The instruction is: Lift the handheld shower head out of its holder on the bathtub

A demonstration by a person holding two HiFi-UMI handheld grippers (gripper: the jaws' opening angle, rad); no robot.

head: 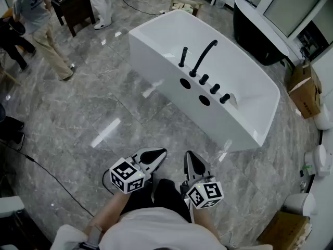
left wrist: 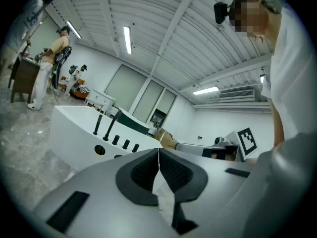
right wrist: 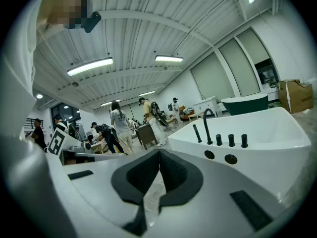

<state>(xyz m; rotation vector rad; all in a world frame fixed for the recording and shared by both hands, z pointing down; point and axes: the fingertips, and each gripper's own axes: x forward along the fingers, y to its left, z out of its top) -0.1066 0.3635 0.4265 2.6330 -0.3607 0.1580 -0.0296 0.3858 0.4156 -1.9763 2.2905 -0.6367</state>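
A cardboard box (head: 305, 90) sits near a dark tub (head: 258, 35) on the marble floor (head: 78, 119).

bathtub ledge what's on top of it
On the bathtub ledge: an upright black shower head, a curved black spout and three black knobs. The shower head's holder is too small to make out.

Sanitary-ware showroom: white bathtub (head: 152, 61), dark bathtub (head: 255, 41), cartons (head: 304, 90) on marble floor (head: 78, 119).

Bright, even indoor light.
Ceiling tubes (left wrist: 127, 39) glare on the glossy floor (head: 105, 132); fisheye edges bend and darken.
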